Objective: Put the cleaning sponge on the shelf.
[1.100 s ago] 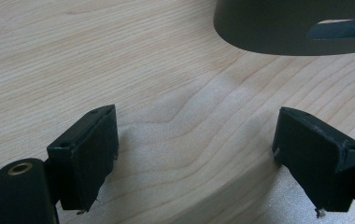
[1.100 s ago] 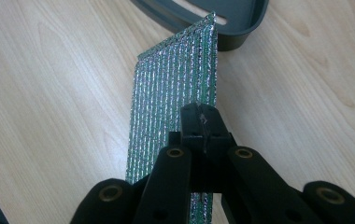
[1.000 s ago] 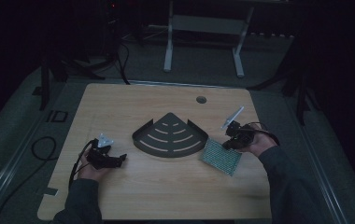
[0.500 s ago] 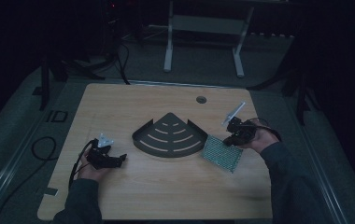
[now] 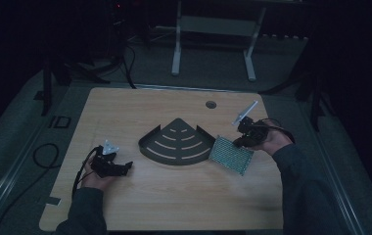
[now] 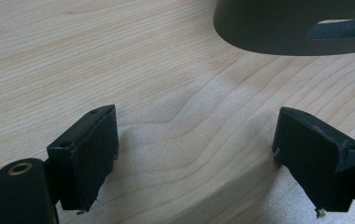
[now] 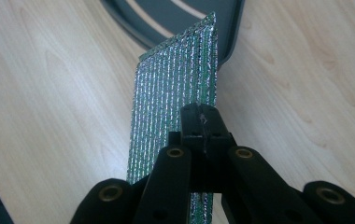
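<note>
A dark fan-shaped slotted tray lies flat in the middle of the wooden table. Just right of it is a glittery green-silver mesh pad, with my right gripper shut on its far edge. The right gripper view shows those jaws pressed together on the pad, which reaches forward to the tray's rim. My left gripper rests on the table left of the tray. It stands open with bare wood between its pads, the tray's edge just ahead.
A round cable hole sits in the table near its far edge. A pale metal stand is on the floor beyond the table. Cables lie on the floor at the left.
The right gripper and the pad have shifted slightly toward the far side of the table. The left gripper has stayed where it was.
</note>
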A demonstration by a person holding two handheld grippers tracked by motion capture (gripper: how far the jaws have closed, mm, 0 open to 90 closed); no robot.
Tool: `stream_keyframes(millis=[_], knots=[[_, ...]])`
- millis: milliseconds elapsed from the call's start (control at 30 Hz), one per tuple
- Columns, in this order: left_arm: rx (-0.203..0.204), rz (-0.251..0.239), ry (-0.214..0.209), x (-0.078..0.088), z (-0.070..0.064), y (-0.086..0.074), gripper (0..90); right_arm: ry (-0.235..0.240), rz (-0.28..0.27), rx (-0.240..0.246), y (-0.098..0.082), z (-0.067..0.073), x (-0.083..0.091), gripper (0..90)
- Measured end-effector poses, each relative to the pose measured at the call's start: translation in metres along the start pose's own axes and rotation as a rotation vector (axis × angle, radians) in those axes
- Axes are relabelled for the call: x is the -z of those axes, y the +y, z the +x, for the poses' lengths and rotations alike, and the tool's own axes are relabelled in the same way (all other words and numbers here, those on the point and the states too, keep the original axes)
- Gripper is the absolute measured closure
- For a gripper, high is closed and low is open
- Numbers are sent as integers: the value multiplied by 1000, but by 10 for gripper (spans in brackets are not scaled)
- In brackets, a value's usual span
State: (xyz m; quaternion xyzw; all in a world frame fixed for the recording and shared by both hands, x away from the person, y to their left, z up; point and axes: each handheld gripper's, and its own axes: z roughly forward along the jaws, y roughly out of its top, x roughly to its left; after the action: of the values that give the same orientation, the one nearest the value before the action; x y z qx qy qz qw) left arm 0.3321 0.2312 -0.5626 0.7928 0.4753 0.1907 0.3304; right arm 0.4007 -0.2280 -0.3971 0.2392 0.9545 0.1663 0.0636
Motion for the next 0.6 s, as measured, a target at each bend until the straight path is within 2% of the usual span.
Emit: stream_keyframes(millis=[600], knots=[[1,-1,0,0,0,0,148,-17,-14,-7,22,-9,0,900]])
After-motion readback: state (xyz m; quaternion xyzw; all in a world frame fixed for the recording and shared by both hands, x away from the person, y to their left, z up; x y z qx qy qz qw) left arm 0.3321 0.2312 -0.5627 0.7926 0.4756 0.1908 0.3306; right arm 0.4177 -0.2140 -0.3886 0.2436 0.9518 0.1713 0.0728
